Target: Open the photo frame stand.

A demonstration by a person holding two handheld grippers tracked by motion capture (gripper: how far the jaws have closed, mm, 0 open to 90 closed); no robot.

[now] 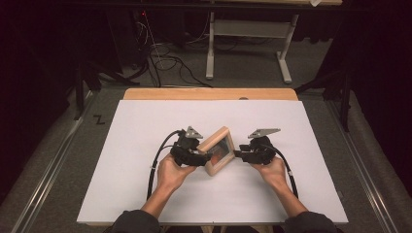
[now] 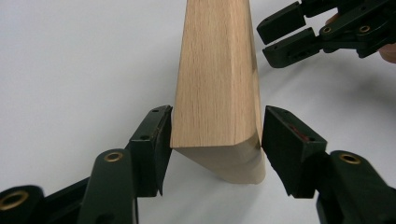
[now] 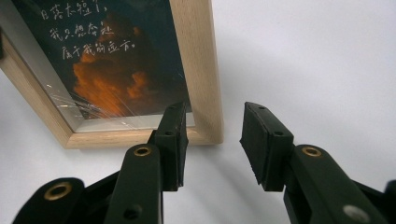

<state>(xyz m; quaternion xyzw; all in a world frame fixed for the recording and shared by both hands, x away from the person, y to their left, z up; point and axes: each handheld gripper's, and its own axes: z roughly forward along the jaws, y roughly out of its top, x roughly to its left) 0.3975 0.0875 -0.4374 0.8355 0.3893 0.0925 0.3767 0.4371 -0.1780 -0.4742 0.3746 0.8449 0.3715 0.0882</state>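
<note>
A light wooden picture frame [image 1: 217, 150] stands on edge at the middle of the white tabletop [image 1: 141, 145]. Its glass shows an orange cloud on a dark ground with white handwriting [image 3: 107, 79]. My left gripper [image 1: 203, 156] straddles the frame's left side: the wooden edge [image 2: 217, 79] sits between the jaws, and the pads stand just off the wood. My right gripper [image 1: 238, 154] is open on the frame's right. In the right gripper view [image 3: 215, 109] nothing lies between its jaws, and the frame's lower corner [image 3: 205, 133] is just past the left jaw. The left gripper view shows the right gripper [image 2: 285, 39] beyond the frame.
The white tabletop has a wooden strip [image 1: 209, 93] along its far edge. Beyond the table, on the grey floor, lie black cables [image 1: 165, 63] and the white legs of a stand [image 1: 210, 58]. Bare white surface lies on both sides of the hands.
</note>
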